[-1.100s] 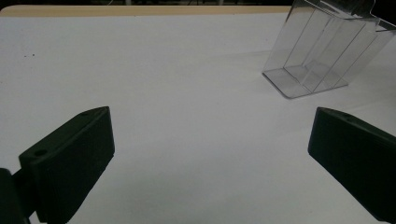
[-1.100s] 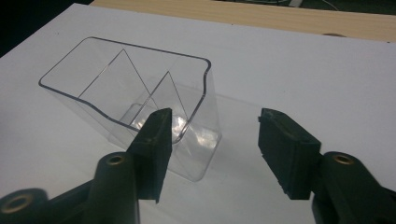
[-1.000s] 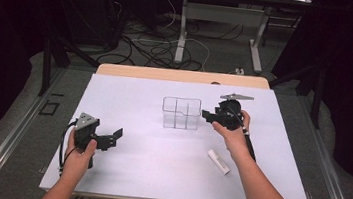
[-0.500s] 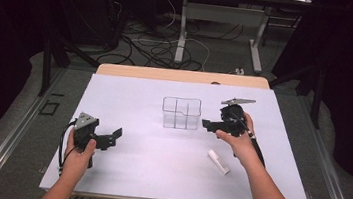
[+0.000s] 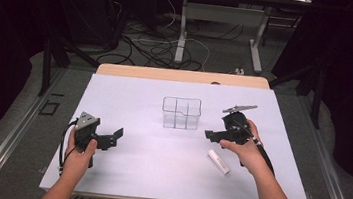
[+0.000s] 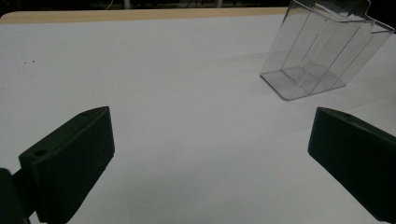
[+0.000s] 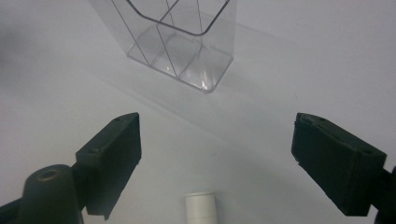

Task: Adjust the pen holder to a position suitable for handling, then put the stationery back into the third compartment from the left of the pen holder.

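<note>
High view shows my two hands over a white table (image 5: 145, 176), each one holding a black gripper. My left gripper (image 5: 112, 138) is at about 8 o'clock on the table, with its jaws pointing toward 3 o'clock and standing wide apart, nothing between them. My right gripper (image 5: 210, 135) is at about 3 o'clock from the table centre, and I hold it above the surface; its jaws point toward 9 o'clock. A clear plastic organizer (image 5: 181, 113) with inner dividers stands upright near the middle of the table, a little toward 12 o'clock, just beside the tip of my right gripper. A small white tube (image 5: 218, 161) lies flat on the table at about 4 o'clock, near my right hand (image 5: 241, 149) and apart from the organizer.

Left gripper view has the organizer (image 6: 322, 51) at 1 o'clock, well apart from my open jaws. Right gripper view looks down on the organizer (image 7: 180, 39) at 12 o'clock, and the end of the white tube (image 7: 201, 208) is at 6 o'clock, between the two jaws but not touched by them; these jaws are also wide apart and hold nothing
</note>
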Tool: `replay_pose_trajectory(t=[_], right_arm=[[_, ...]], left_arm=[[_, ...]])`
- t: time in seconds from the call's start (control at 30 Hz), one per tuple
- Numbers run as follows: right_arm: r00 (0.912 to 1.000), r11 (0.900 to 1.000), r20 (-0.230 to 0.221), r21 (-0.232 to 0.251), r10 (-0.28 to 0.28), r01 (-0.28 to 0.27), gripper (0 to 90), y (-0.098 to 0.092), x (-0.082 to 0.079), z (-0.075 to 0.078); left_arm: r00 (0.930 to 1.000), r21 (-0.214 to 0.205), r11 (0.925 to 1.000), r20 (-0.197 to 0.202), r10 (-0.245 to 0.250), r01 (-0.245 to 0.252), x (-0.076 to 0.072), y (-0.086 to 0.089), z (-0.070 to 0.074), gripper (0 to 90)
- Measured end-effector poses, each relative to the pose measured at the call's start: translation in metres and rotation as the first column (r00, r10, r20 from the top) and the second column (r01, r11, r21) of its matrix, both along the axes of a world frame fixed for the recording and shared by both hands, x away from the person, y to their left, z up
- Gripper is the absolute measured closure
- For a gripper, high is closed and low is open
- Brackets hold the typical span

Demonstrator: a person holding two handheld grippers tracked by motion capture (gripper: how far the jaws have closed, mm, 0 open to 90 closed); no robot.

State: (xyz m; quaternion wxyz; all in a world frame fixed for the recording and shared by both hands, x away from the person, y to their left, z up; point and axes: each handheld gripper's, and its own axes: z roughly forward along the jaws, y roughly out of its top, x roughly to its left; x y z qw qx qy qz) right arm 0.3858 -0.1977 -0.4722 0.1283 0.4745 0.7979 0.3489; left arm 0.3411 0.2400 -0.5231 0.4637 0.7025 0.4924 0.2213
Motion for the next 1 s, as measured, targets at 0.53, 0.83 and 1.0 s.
replay_pose_trajectory(t=[0.53, 0.83, 1.0], right_arm=[[0.9995, 0.9979, -0.033, -0.065, 0.001, -0.003, 15.3, -0.006, -0.020, -0.022], [0.9981, 0.9949, -0.061, -0.100, -0.012, 0.006, 15.6, -0.015, -0.020, -0.027], [0.9952, 0.9942, -0.097, -0.108, -0.014, 0.003, 18.2, -0.017, -0.018, -0.028]], left_arm=[[1.0000, -0.004, 1.0000, -0.005, 0.001, -0.001, -0.001, 0.001, 0.000, 0.4], [1.0000, 0.005, 1.0000, -0.001, -0.006, 0.006, -0.001, -0.001, 0.000, 0.5], [1.0000, 0.008, 1.0000, -0.006, -0.005, 0.005, -0.002, -0.001, -0.001, 0.5]])
